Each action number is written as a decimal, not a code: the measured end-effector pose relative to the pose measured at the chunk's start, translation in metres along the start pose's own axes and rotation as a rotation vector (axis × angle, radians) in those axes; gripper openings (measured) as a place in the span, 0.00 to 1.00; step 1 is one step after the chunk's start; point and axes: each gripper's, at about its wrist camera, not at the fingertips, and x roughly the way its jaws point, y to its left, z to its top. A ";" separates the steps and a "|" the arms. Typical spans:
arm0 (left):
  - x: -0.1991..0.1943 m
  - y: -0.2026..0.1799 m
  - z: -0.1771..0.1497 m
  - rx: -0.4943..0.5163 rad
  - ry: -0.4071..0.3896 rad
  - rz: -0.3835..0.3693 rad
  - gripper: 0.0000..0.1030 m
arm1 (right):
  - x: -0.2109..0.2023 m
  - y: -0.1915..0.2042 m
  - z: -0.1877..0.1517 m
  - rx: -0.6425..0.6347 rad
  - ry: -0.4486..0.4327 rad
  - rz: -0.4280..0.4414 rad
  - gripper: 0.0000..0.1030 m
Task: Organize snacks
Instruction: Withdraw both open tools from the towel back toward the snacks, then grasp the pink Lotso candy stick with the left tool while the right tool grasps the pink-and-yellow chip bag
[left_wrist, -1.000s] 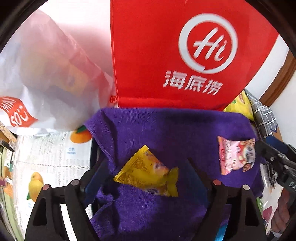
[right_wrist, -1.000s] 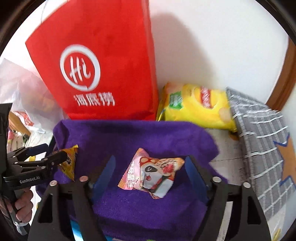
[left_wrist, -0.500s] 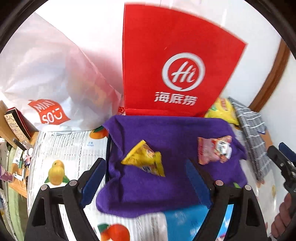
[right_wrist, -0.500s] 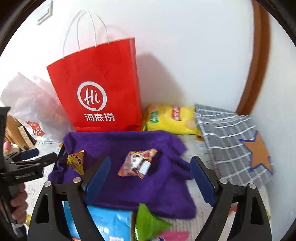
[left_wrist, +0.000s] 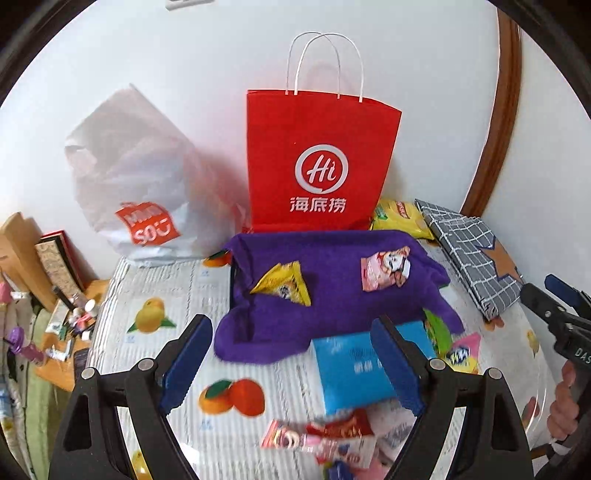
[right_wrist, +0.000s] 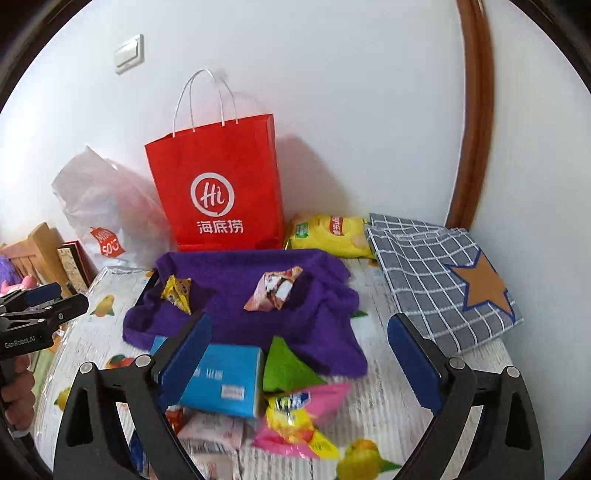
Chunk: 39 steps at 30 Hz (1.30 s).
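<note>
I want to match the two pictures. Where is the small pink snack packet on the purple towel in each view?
Left wrist view: pink snack packet lies right of centre on the purple towel.
Right wrist view: it lies near the centre.
Shared landmark: the red paper bag behind the towel.

We see a fuzzy purple cloth towel (left_wrist: 332, 314), a matt red paper bag (left_wrist: 317, 162), glossy foil snack packets (left_wrist: 282, 284), a crinkled translucent plastic bag (left_wrist: 136, 173), a checked woven cloth (right_wrist: 439, 273)
</note>
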 end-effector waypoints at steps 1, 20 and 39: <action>-0.002 0.000 -0.005 -0.005 0.005 0.001 0.84 | -0.004 -0.004 -0.005 0.008 0.002 0.028 0.93; 0.009 0.022 -0.094 -0.085 0.083 0.008 0.84 | 0.054 -0.014 -0.098 0.040 0.160 0.096 0.77; 0.047 0.034 -0.116 -0.131 0.171 -0.040 0.84 | 0.083 -0.003 -0.126 -0.059 0.181 0.041 0.64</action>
